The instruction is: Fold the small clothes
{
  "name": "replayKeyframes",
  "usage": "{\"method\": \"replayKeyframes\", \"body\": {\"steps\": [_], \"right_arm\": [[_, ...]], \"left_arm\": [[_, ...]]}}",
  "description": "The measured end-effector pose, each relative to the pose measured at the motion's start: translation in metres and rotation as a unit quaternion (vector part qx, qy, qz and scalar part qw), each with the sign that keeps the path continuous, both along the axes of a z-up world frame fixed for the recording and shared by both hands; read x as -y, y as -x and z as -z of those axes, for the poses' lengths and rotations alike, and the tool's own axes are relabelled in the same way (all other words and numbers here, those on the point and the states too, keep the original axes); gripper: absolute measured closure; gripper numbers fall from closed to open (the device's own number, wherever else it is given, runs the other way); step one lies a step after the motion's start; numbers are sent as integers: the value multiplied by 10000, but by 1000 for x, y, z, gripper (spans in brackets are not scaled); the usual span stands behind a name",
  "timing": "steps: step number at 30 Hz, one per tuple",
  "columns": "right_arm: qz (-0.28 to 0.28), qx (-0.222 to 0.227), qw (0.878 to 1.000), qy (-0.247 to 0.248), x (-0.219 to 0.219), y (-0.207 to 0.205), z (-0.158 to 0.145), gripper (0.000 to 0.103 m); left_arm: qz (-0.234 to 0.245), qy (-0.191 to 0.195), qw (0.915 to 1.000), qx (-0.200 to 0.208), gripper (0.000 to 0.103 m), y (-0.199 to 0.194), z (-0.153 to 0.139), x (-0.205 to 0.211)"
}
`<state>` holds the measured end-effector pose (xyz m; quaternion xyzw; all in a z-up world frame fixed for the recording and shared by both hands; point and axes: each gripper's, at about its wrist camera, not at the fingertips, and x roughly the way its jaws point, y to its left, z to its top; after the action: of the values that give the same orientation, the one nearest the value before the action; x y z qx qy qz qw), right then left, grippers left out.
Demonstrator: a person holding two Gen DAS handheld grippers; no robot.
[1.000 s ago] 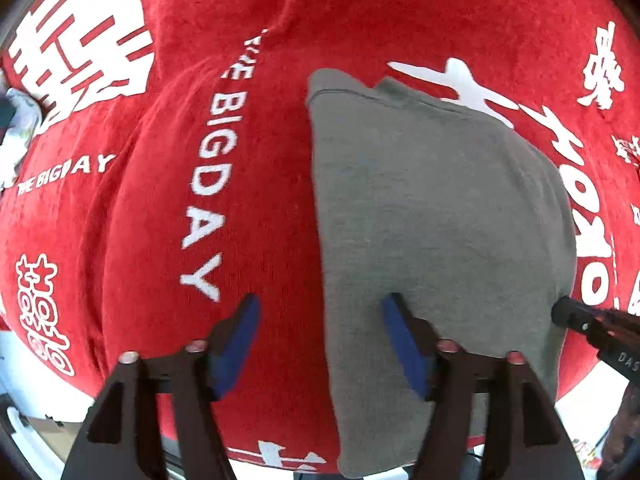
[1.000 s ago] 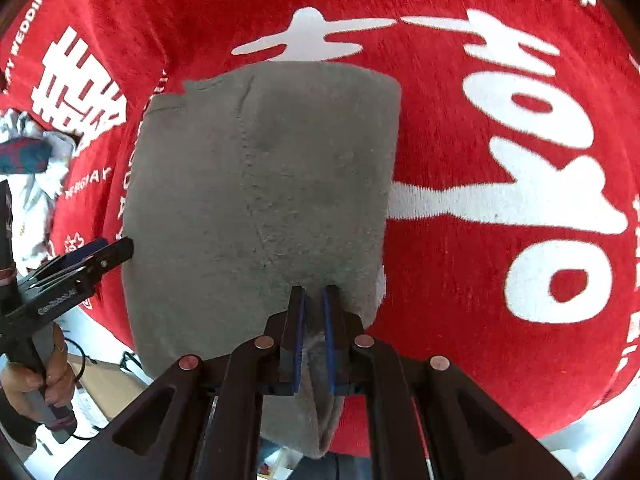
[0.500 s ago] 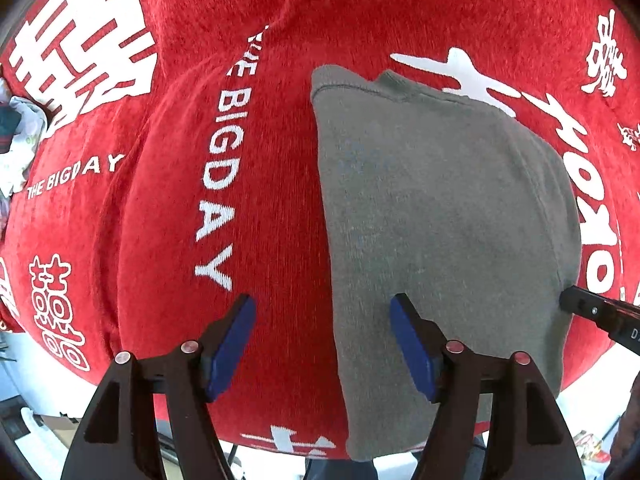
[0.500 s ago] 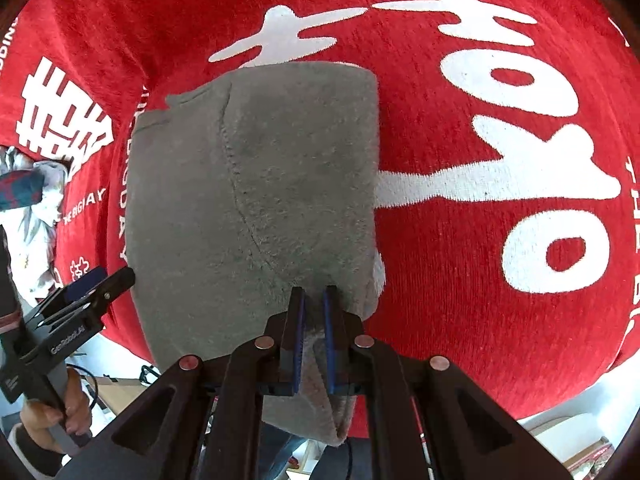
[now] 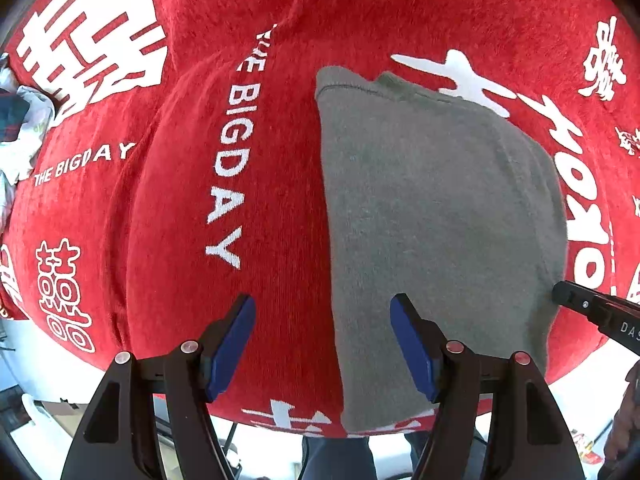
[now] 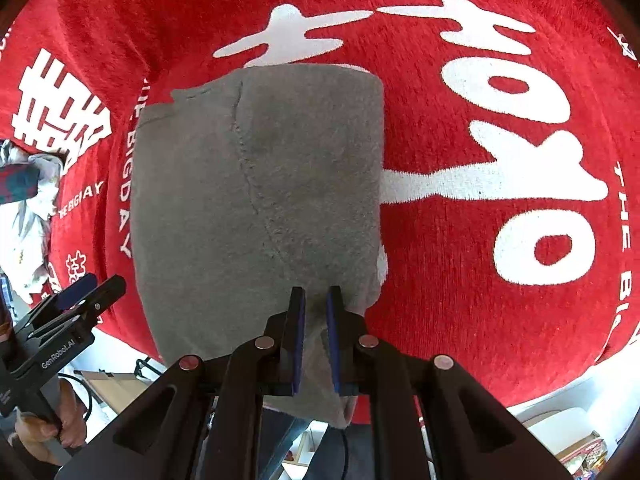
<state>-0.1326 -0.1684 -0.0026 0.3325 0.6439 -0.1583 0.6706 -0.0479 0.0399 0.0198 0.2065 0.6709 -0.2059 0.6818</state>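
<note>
Bright, even light; sharp centre, strong fisheye bending at edges.

The left tongs (image 5: pixel 322 340) have two black arms with flat blue pads (image 5: pixel 230 346) on the inner sides. Small round silver screws (image 5: pixel 189 347) sit on the black arms. The right tongs (image 6: pixel 316 336) look the same: black arms, thin blue pads (image 6: pixel 298 340) and round silver screws (image 6: pixel 368 341). Seen from the right wrist camera, the left tongs show white letters reading "GenRobot.AI" on the black side. Seen from the left wrist camera, the right tongs show white letters "DAS". A hand (image 6: pixel 66 420) wraps a black handle.
</note>
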Motion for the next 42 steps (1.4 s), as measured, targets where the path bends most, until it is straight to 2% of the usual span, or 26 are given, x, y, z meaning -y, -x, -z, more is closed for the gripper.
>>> {"method": "replayKeyframes", "body": {"steps": [3,5,6,8,13,18,19,20,22,25,27,30,31,34,36,37,42], "right_arm": [[-3,-32,10000,-18,-1,1,-3,91],[53,-31,10000,-42,-2,3,-7,91],[79,-16,9999,-59,-2,4,-8,91],[94,1,9999,-82,-3,5,-12,91],[76,-2,9999,-90,-6,6,-21,91],[60,53,10000,-30,-8,6,-34,90],[65,55,10000,-13,-9,6,-37,83],[77,14,10000,-28,-9,6,-39,71],[69,50,10000,33,-10,5,-45,52],[42,119,9999,114,-13,5,-56,51],[45,102,9998,154,-15,5,-62,46],[28,108,9995,302,-18,4,-72,28],[-2,106,9990,436,-20,3,-78,19],[-77,82,9971,758,-25,2,-90,15],[-99,33,9952,977,-27,1,-98,3],[-88,29,9944,1054,-27,0,-100,0],[-7,1,9935,1137,-28,1,-106,0]], "left_arm": [[54,89,9999,-106,32,3,-7,2],[68,158,9996,-230,7,5,-11,4],[78,195,9995,-216,4,6,-14,5],[153,196,9996,-105,4,10,-22,7],[229,193,9995,-130,1,14,-33,13],[216,172,9993,266,1,15,-54,15],[239,187,9991,290,1,14,-58,16],[253,268,9989,277,1,13,-62,16],[259,298,9989,236,1,10,-65,17],[342,111,9985,423,1,11,-69,20],[314,80,9989,338,1,11,-69,19],[146,99,9996,225,1,11,-71,15],[123,84,9996,241,1,12,-74,14],[151,9,9990,423,1,16,-81,12],[185,3,9983,557,1,18,-87,11],[199,4,9982,573,1,18,-88,11],[175,-32,9980,609,1,18,-92,9]]}}
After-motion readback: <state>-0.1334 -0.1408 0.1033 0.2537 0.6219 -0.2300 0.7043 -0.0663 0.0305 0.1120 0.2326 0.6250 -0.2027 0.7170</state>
